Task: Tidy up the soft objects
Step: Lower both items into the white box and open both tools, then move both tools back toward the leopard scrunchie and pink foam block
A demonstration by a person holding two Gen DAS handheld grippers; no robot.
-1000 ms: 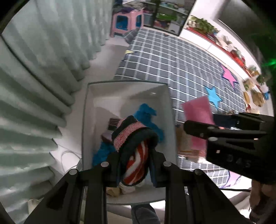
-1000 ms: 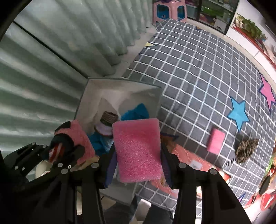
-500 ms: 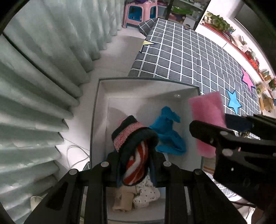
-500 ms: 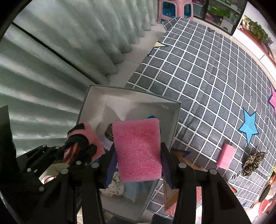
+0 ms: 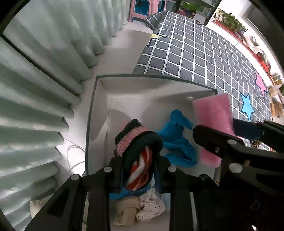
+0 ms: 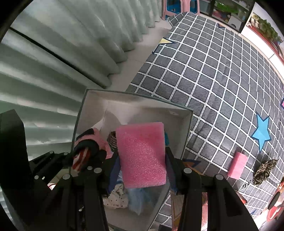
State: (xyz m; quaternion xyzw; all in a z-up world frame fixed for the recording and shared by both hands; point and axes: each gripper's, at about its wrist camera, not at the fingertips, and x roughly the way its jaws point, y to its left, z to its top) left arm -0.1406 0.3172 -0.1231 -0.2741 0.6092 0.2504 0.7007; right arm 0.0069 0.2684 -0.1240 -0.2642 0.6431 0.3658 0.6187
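Over the white storage box [image 5: 99, 113] [image 6: 79, 120], my left gripper [image 5: 139, 168] is shut on a rolled sock [image 5: 140, 151] [image 6: 87, 151], dark with a pink cuff and red-white stripes. Beside it, my right gripper [image 6: 142, 160] is shut on a pink foam sponge [image 6: 142, 154] [image 5: 213, 122], also above the box. Inside the box lie a blue cloth [image 5: 177, 142], a polka-dot cloth [image 5: 150, 207] and a beige piece [image 5: 126, 211]. Both grippers point straight down.
The box stands on pale floor between a grey-green curtain [image 5: 39, 88] and a grey checked mat [image 6: 213, 71]. On the mat lie a second pink sponge [image 6: 237, 165] and a leopard-print item [image 6: 264, 170]. A pink stool [image 5: 142, 8] stands far back.
Both grippers have sunk toward the box and shifted over it, each keeping its load. The box now fills more of both views.
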